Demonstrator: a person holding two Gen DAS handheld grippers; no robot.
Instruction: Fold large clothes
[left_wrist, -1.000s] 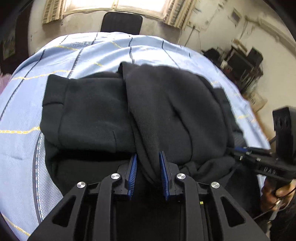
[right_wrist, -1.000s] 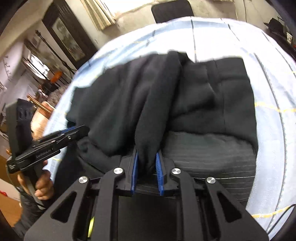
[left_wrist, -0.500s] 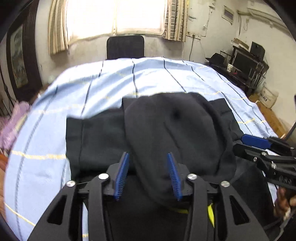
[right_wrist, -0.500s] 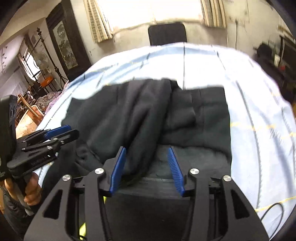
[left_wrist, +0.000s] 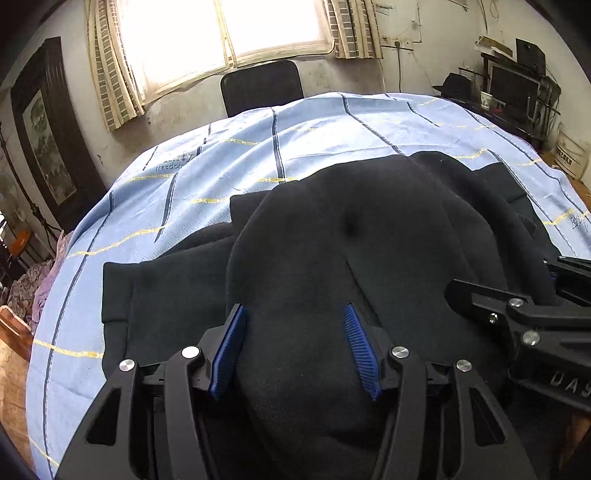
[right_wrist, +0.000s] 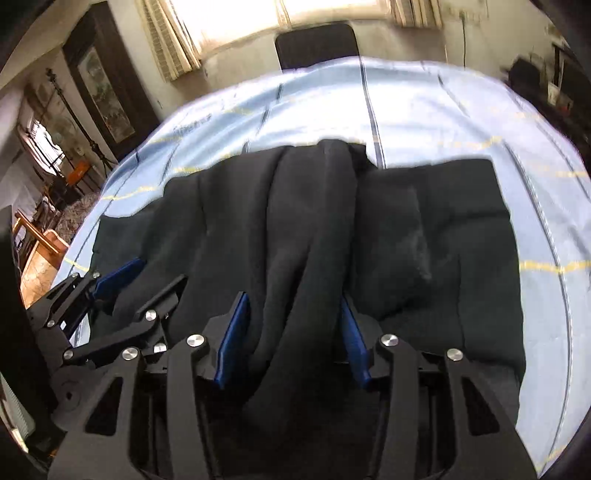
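Observation:
A large black garment (left_wrist: 351, 258) lies partly folded on a light blue striped sheet (left_wrist: 295, 140); it also fills the right wrist view (right_wrist: 314, 229). My left gripper (left_wrist: 295, 339) is open, its blue pads on either side of a raised fold of the cloth. My right gripper (right_wrist: 291, 332) is open too, with a ridge of the cloth running between its pads. The right gripper shows at the right edge of the left wrist view (left_wrist: 517, 317), and the left gripper at the left of the right wrist view (right_wrist: 110, 295).
A black chair (left_wrist: 262, 86) stands behind the table under a bright window (left_wrist: 225, 26). A desk with monitors (left_wrist: 513, 85) is at the far right. A dark framed picture (left_wrist: 40, 122) hangs on the left wall.
Both grippers were shut on folds of the black garment a second ago; both have opened and let the cloth go. Both have drawn back and tilted up, showing more of the room.

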